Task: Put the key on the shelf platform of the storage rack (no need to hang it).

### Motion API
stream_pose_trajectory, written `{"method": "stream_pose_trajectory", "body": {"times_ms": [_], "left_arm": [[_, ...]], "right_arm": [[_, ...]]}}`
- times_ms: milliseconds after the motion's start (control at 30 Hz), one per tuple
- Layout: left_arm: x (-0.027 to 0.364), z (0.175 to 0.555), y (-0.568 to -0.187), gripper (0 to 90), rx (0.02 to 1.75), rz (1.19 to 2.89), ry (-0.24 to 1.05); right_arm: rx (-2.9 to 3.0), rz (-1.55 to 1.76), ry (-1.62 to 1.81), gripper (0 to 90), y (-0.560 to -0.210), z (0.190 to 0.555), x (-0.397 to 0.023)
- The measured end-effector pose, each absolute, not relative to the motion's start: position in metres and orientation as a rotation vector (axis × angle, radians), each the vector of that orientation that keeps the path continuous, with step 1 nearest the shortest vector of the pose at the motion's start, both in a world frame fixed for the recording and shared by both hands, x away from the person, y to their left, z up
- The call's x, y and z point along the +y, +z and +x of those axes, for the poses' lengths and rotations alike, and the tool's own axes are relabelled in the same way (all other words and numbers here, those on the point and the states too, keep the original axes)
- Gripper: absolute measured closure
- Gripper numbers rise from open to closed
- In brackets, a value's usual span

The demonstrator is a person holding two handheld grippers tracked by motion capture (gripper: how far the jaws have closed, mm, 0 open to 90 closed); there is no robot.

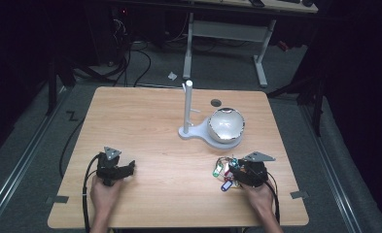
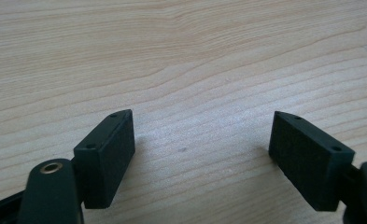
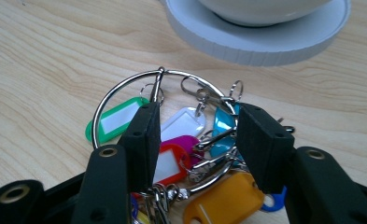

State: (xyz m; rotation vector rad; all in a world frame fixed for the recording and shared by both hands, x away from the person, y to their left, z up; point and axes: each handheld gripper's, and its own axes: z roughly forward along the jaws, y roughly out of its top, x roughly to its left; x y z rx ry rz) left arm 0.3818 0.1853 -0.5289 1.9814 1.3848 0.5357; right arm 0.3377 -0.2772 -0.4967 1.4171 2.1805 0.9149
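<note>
No readable text, brand or number anywhere. The key tags (image 3: 125, 116) below the white stand base (image 3: 260, 42) have blank label windows.

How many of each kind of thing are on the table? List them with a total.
Bowl: 1
Stand: 1
Key ring with tags: 1
Grippers: 2, the left gripper and the right gripper
Total: 5

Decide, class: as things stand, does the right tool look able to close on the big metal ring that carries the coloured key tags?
Probably yes. The right tool is open, its jaws straddling the metal ring of key tags lying flat on the table; nothing stands between them.
</note>
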Motion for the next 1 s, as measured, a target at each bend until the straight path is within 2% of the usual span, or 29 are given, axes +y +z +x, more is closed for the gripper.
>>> {"method": "stream_pose_trajectory", "body": {"times_ms": [400, 533, 800, 1000], "left_arm": [[0.187, 0.382, -0.529, 23.0, 1.396, 1.975, 0.534], [0.186, 0.382, -0.529, 23.0, 1.396, 1.976, 0.535], [0.186, 0.382, -0.529, 22.8, 1.395, 1.976, 0.535], [0.187, 0.382, -0.529, 22.7, 1.395, 1.975, 0.533]], "right_arm": [[2.207, 1.443, 0.845, 49.0, -0.510, 0.348, -0.265], [2.191, 1.404, 0.811, 58.2, -0.511, 0.349, -0.265], [2.190, 1.325, 0.765, 85.4, -0.511, 0.348, -0.264], [2.198, 1.296, 0.786, 90.0, -0.510, 0.348, -0.266]]}}
